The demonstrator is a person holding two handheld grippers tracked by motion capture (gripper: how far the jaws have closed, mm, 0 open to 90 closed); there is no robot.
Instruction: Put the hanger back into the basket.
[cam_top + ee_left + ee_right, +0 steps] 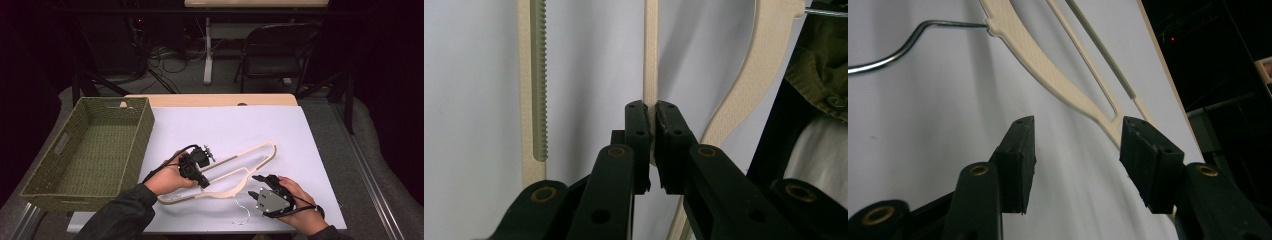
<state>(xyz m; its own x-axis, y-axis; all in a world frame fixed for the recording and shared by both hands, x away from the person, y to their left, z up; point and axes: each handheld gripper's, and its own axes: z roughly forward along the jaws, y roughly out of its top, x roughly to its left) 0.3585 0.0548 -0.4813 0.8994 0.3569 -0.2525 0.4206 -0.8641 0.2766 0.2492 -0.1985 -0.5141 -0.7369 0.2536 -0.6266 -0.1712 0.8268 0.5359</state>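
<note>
Jaws of the left gripper (651, 135) are pinched on a thin inner bar of the hanger (744, 85), the two black pads pressed against either side of the cream strip; jaws of the right gripper (1077, 150) stand spread wide with nothing between them.

Cream hanger (235, 170), lying flat on the white sheet (225, 125) that covers the table, towards the near edge and about midway between its left and right sides. Its wire hook (243, 212) points at the near edge (in the right gripper view the hook (898, 47) curves off the hanger's neck at upper left). One long bar carries a ribbed, pale green strip (539, 80).

Left gripper (200, 167), held in the left hand (167, 180), sits over the hanger's middle. Right gripper (265, 187), held in the right hand (295, 200) and topped by a grey plate, rests just beside the hanger's near right arm; in its own view the hanger (1048, 70) runs past the right jaw's tip.

Woven green basket (85, 150), at the table's left edge. A folding chair (275, 50) stands beyond the far edge.
</note>
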